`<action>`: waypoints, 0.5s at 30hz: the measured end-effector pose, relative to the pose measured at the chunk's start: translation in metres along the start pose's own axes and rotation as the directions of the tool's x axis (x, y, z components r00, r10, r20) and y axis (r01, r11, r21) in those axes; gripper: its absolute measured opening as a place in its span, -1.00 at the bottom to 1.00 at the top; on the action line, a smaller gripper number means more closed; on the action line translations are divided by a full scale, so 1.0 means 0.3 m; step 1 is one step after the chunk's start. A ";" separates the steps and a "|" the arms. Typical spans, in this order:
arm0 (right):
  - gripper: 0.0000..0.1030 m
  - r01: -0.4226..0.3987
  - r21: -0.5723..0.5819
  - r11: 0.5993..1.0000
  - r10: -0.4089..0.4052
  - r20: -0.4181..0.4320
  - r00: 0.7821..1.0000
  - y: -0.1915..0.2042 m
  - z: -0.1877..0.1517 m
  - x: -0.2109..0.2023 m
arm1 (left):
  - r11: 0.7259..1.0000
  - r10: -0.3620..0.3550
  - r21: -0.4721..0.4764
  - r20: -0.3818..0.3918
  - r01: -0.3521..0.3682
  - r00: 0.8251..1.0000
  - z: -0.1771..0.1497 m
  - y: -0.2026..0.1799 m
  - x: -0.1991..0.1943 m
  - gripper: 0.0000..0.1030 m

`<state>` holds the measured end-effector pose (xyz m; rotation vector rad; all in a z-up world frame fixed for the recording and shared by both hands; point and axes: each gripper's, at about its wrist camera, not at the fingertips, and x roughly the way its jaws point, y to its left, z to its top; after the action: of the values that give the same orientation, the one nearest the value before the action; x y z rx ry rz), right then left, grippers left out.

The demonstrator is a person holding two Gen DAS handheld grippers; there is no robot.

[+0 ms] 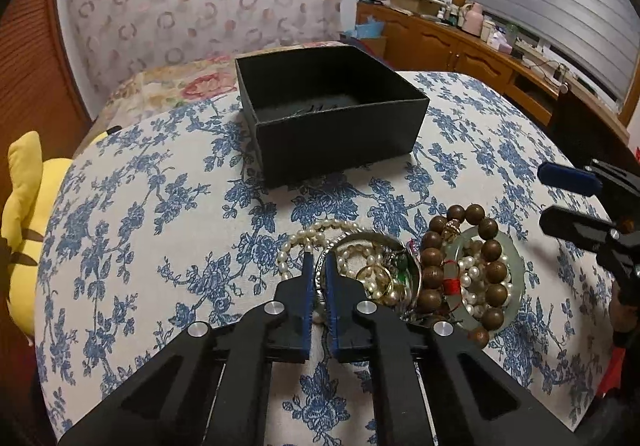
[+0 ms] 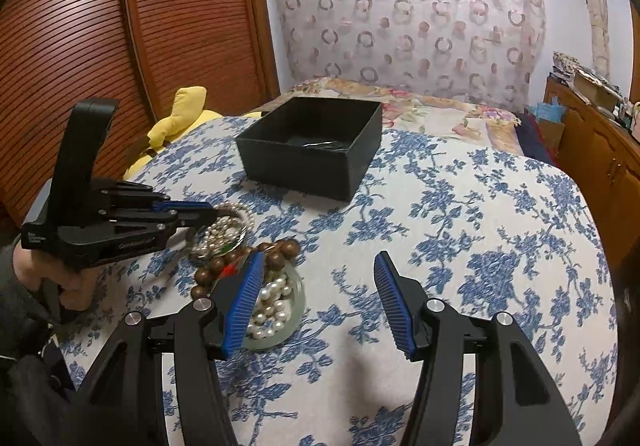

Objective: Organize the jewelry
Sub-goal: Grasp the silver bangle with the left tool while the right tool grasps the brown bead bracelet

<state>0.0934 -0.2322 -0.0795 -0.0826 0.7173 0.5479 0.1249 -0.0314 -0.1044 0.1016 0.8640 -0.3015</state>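
Note:
A pile of jewelry lies on the blue-flowered cloth: a silver bangle (image 1: 362, 240), pearl strands (image 1: 316, 230), a gold ring (image 1: 374, 280), a brown wooden bead bracelet (image 1: 434, 258) and a pale green jade bangle (image 1: 518, 266). My left gripper (image 1: 319, 260) is shut on the silver bangle's near rim; it shows in the right wrist view (image 2: 224, 215) too. A black open box (image 1: 340, 125) stands behind the pile, also seen in the right wrist view (image 2: 308, 149). My right gripper (image 2: 320, 260) is open and empty, just right of the jade bangle (image 2: 298, 302).
A yellow plush toy (image 1: 24, 230) lies off the table's left edge. A bed with a flowered cover (image 2: 432, 105) is behind the table. A wooden cabinet (image 1: 460, 41) with clutter runs along the right wall. A slatted wooden door (image 2: 80, 25) is at the left.

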 end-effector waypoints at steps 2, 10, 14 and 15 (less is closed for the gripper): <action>0.16 -0.003 -0.004 1.000 0.003 -0.002 1.000 0.014 -0.006 0.003 | 1.000 -0.001 -0.011 0.020 0.001 1.000 -0.009 0.003 -0.023 -0.92; 0.16 -0.060 0.000 0.998 0.060 -0.026 0.998 0.060 -0.011 0.036 | 0.998 0.008 -0.058 0.113 -0.002 0.994 -0.030 0.022 -0.146 -0.93; 0.16 -0.077 0.016 0.997 0.078 -0.046 0.996 0.067 0.003 0.072 | 0.998 0.007 -0.066 0.140 0.002 0.990 -0.044 0.035 -0.197 -0.93; 0.16 -0.082 0.019 0.996 0.083 -0.052 0.995 0.070 0.006 0.082 | 0.998 0.008 -0.069 0.145 0.002 0.989 -0.048 0.039 -0.205 -0.93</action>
<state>0.0991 -0.2029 -0.0916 -0.0520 0.7787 0.6200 0.0803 -0.0038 -0.0672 0.0166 0.7291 -0.2730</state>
